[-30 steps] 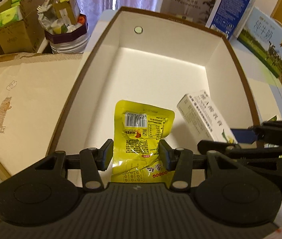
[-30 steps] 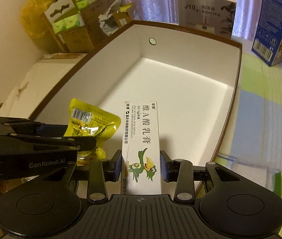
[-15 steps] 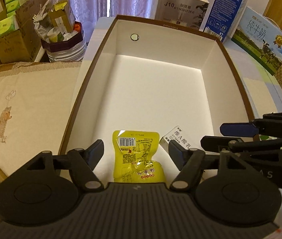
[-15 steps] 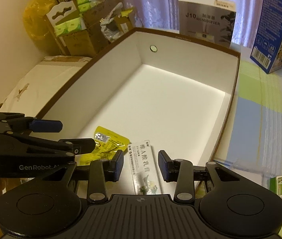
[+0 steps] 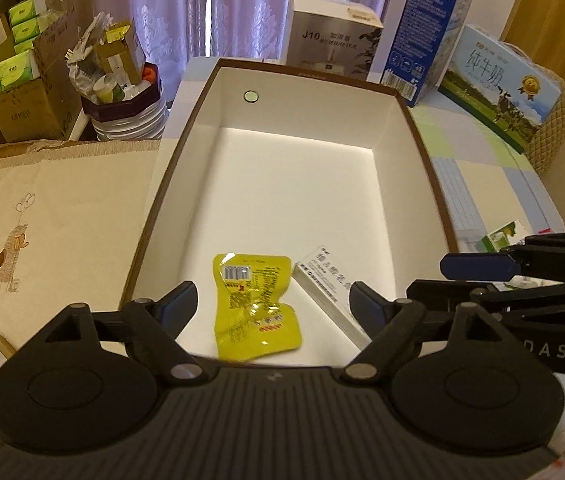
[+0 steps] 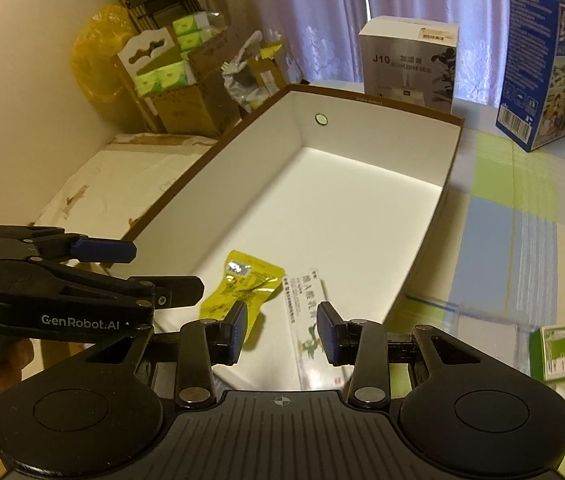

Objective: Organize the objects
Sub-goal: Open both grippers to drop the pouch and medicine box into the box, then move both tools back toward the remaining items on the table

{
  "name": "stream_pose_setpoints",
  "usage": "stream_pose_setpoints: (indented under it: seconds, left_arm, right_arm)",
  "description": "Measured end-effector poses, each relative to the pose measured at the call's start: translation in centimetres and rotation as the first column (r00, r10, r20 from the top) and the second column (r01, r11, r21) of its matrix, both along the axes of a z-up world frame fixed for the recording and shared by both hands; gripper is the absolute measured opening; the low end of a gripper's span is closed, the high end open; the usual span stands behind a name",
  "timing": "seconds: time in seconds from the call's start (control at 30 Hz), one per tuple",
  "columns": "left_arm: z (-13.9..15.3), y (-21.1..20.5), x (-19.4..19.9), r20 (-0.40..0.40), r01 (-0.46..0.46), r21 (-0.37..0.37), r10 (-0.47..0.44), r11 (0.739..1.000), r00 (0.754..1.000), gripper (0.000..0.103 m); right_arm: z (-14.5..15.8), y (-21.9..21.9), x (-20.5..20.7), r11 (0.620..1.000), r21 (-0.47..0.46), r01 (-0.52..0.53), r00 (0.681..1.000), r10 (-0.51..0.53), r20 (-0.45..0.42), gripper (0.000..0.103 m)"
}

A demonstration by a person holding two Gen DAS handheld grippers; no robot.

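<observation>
Our left tongs [image 5: 272, 304] are opening, nothing gripped; right tongs [image 6: 282, 332] released; pouch [image 5: 252, 306] and carton [image 5: 328, 292] lie lower centre in the box [image 5: 422, 152].

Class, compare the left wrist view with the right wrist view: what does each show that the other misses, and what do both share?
Left only: the beige embroidered cloth and the milk carton with a cow.

Right only: a yellow plastic bag by the wall.

Both: the white box holding the yellow packet and the slim carton, plus the humidifier box.
</observation>
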State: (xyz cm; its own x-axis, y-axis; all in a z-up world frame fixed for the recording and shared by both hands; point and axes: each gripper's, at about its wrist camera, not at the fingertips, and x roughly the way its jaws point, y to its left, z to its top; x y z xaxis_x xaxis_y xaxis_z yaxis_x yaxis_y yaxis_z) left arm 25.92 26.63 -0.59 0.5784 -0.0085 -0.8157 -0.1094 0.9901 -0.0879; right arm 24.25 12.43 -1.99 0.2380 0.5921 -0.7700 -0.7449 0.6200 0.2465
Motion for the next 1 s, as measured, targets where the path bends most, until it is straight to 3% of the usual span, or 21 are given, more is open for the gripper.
stream_pose_setpoints:
  seconds: [0.4, 1.0]
  left_arm:
    - [1.3, -3.9, -3.2, 0.014, 0.004, -0.006, -0.004, 1.0, 1.0, 0.081]
    - [1.5, -12.0, -4.6, 0.0, 0.015, -0.011, -0.015, 1.0, 1.0, 0.081]
  right_arm:
    - [1.2, -5.6, -1.4, 0.999, 0.035, 0.042, 0.999, -0.041, -0.018, 0.036]
    - [1.6, -15.4, -1.9, 0.995, 0.06, 0.075, 0.996, -0.072, -0.056, 0.036]
